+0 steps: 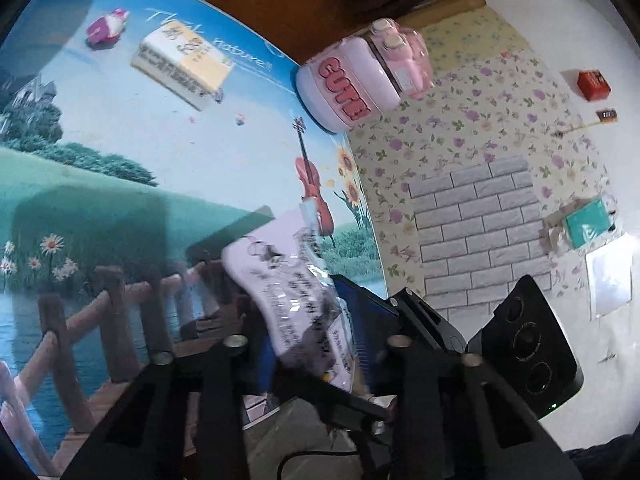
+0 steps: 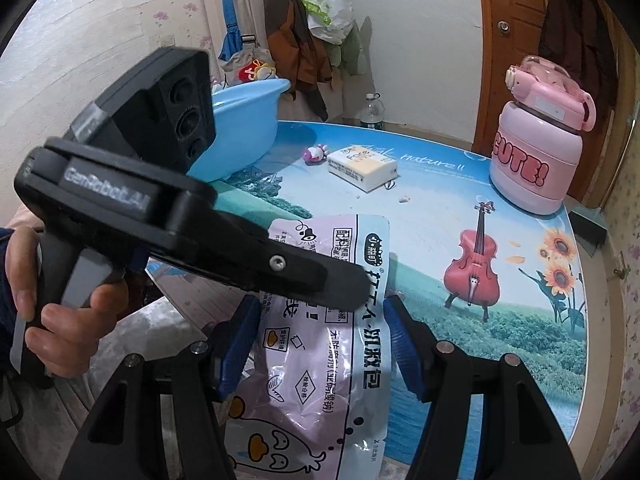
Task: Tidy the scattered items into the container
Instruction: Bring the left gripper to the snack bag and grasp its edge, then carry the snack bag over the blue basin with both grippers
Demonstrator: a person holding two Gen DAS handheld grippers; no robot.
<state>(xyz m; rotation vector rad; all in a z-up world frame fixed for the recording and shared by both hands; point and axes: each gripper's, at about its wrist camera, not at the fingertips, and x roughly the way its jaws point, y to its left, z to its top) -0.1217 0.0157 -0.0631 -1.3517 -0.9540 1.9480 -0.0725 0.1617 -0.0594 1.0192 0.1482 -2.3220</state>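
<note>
Both grippers are pinching the lilac snack packet (image 2: 320, 344) over the worktop's (image 2: 520, 340) near edge, left gripper (image 2: 352, 296) jaws clamping its middle, right gripper (image 2: 316, 344) jaws squeezing its sides, blue basin (image 2: 248, 128) sitting at 11 o'clock.

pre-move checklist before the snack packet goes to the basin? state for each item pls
1. Left hand-held gripper shut on snack packet: ok.
2. Right hand-held gripper straddling the packet; pad contact: cannot tell.
3. Blue basin in view at the table's far edge: ok.
4. Basin has room: cannot tell, its inside is hidden.
5. Pink bottle upright, off to the side: ok.
6. Tissue pack and small pink toy cleared from table: not ok.
</note>
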